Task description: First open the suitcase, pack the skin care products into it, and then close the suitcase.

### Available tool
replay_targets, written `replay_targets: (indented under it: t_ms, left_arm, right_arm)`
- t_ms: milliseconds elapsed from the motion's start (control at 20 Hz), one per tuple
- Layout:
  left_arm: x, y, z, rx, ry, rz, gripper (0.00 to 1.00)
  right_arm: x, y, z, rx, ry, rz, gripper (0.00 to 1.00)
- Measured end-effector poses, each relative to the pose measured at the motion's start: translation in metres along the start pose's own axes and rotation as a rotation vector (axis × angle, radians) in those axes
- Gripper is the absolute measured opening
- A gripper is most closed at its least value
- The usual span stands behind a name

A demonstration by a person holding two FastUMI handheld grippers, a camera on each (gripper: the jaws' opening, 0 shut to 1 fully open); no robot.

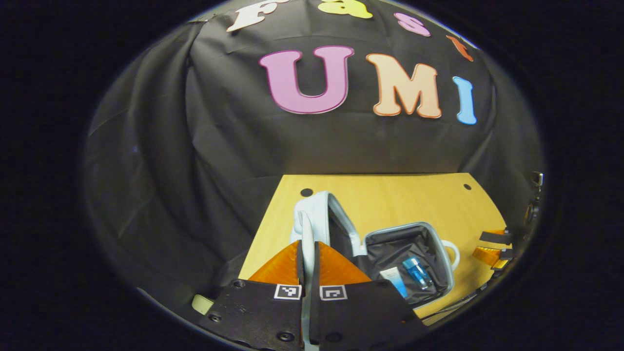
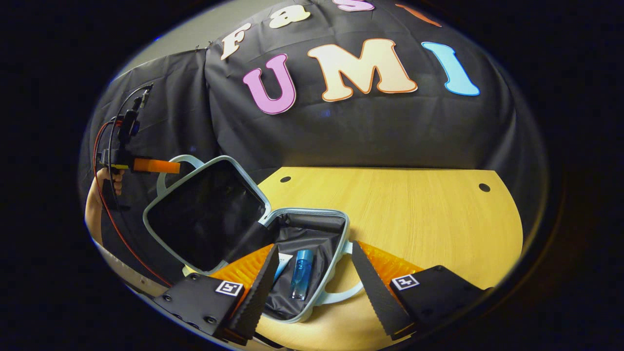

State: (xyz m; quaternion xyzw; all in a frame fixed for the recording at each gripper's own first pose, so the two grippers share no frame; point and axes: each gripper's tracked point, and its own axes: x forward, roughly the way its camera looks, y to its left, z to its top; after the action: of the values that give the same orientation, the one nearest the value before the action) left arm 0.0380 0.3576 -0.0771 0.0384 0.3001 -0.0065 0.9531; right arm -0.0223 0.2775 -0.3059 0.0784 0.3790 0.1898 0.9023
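Observation:
The pale suitcase lies open on the wooden table [image 2: 414,214]. Its lid [image 2: 204,219] stands raised at the left; its black-lined base [image 2: 312,231] lies flat. A blue bottle [image 2: 301,273] and a white tube [image 2: 283,263] lie inside the base. In the left gripper view the lid [image 1: 317,214] shows edge-on, and my left gripper [image 1: 307,246] is shut on the lid's handle [image 1: 306,229]. The bottle [image 1: 417,270] and tube [image 1: 394,280] rest in the base [image 1: 409,248]. My right gripper [image 2: 319,287] hovers open over the base's near end, touching nothing.
A hand [image 2: 105,183] holds the left gripper [image 2: 151,165] at the lid's top handle [image 2: 187,160]. The base's own handle [image 2: 341,295] sticks out toward me. The right gripper [image 1: 495,251] shows at the table's right edge. Bare tabletop stretches behind and right of the suitcase.

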Motion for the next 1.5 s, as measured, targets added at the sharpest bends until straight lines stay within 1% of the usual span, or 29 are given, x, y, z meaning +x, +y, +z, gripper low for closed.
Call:
replay_targets:
  t_ms: [300, 550, 700, 800, 900, 1100, 1400, 1450, 1500]
  left_arm:
    - [-0.001, -0.092, 0.023, 0.006, -0.042, -0.184, 0.0]
    - [0.004, -0.172, 0.029, -0.065, -0.052, -0.372, 0.0]
    - [0.007, -0.208, 0.024, -0.089, -0.027, -0.441, 0.0]
    - [0.011, -0.227, 0.016, -0.086, -0.004, -0.473, 0.0]
    - [0.018, -0.248, 0.009, -0.086, 0.013, -0.489, 0.0]
    - [0.031, -0.291, -0.019, -0.047, 0.081, -0.52, 0.0]
    - [0.058, -0.336, -0.077, 0.004, 0.196, -0.529, 0.0]
    - [0.062, -0.343, -0.086, 0.014, 0.211, -0.523, 0.05]
    - [0.07, -0.347, -0.093, 0.024, 0.224, -0.515, 0.02]
  right_arm:
    - [-0.022, -0.026, 0.005, 0.021, -0.032, -0.016, 0.95]
    - [-0.042, -0.054, 0.009, 0.047, -0.063, -0.059, 0.95]
    - [-0.055, -0.073, 0.01, 0.064, -0.075, -0.086, 0.95]
    - [-0.064, -0.086, 0.008, 0.069, -0.082, -0.111, 0.94]
    - [-0.073, -0.1, 0.01, 0.076, -0.094, -0.134, 0.94]
    - [-0.088, -0.123, 0.007, 0.094, -0.098, -0.173, 0.94]
    - [-0.113, -0.158, -0.003, 0.12, -0.092, -0.236, 0.94]
    - [-0.117, -0.162, -0.006, 0.122, -0.086, -0.243, 0.94]
    - [-0.12, -0.168, -0.009, 0.123, -0.081, -0.249, 0.94]
